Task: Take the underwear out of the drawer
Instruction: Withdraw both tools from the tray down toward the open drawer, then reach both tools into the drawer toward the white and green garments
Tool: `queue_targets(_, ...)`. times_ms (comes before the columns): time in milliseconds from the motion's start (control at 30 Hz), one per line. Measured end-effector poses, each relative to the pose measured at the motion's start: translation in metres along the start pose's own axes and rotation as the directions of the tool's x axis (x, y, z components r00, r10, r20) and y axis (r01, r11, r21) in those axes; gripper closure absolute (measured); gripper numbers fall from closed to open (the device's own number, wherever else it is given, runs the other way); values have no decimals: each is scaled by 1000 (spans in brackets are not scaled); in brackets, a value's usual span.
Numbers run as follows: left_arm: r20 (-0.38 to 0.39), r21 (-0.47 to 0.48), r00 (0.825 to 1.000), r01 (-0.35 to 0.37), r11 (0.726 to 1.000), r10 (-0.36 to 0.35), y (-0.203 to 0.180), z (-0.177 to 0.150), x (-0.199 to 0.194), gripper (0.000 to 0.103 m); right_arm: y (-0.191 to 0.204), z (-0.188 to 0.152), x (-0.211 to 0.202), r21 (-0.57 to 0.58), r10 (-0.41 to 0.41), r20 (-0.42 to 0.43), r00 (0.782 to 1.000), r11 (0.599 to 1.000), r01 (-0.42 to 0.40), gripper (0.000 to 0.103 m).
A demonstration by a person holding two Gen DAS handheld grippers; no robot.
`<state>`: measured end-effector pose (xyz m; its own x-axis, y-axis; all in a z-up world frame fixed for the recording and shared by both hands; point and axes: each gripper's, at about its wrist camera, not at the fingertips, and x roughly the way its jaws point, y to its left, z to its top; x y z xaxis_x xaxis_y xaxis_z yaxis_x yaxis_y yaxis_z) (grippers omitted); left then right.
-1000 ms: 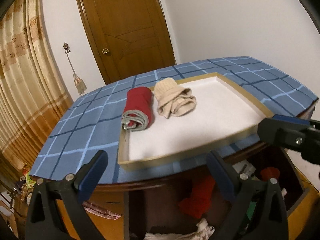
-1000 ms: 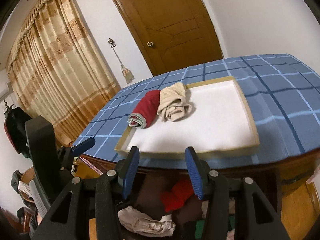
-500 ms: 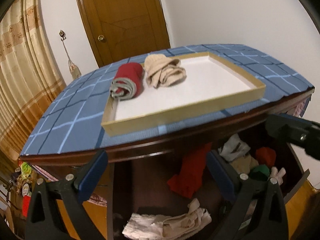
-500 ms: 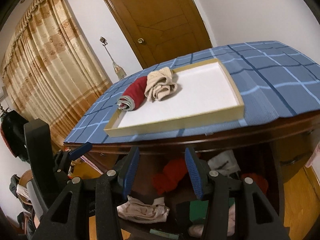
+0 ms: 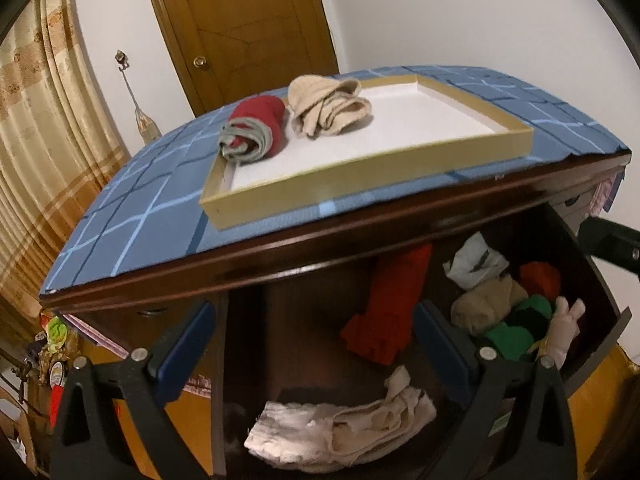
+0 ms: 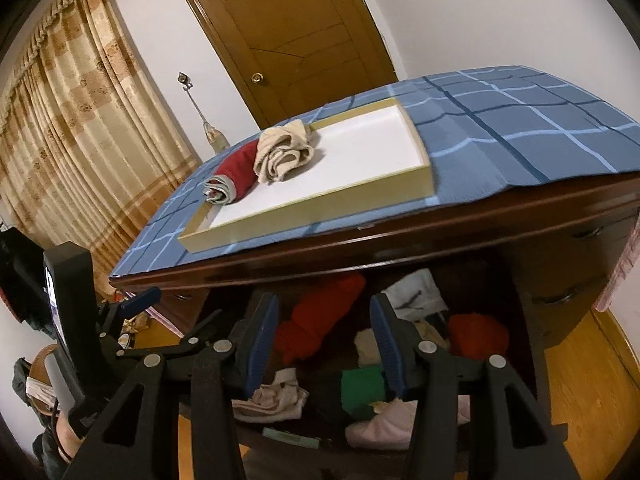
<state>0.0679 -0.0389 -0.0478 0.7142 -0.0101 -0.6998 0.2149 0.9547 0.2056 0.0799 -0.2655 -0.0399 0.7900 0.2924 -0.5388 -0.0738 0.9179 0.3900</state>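
Left wrist: left gripper (image 5: 316,344), jaws spread and empty, is poised over the open drawer (image 5: 600,344); underwear (image 5: 340,432) lies at 6 o'clock. A neighbouring red garment (image 5: 384,312) could be snagged.

Right wrist: right gripper (image 6: 324,344), jaws spread, empty; the table (image 6: 520,208) edge at 12 o'clock could be struck.

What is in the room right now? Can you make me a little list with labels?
tray: shallow box on the blue checked cloth
in the tray: red roll and beige bundle, side by side
drawer: open, below the table top
in the drawer: red garment, white piece, green piece, pale cloth at the front
left gripper: open, empty, above the drawer
right gripper: open, empty, above the drawer
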Motion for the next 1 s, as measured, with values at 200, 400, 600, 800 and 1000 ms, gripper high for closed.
queue_targets(200,-65,-23,998,16,1000,-18,16,-19,11,3,-17,-14,-3,-4,-58,-13,998,998,58,53)
queue_targets(400,-125,-42,992,27,999,-32,29,-39,21,3,-40,-28,2,12,-90,-67,994,996,91,53)
queue_targets(600,-157,-37,986,50,998,-55,42,-47,25,3,-44,-39,9,-22,-86,-125,988,996,84,53)
queue_targets(800,-183,-40,982,42,998,-49,60,-48,29,3,-46,-37,19,-8,-42,-155,987,999,42,53)
queue_targets(1000,-213,-25,968,127,992,-129,56,-44,34,3,-38,-35,34,-25,-13,-191,982,1000,8,53)
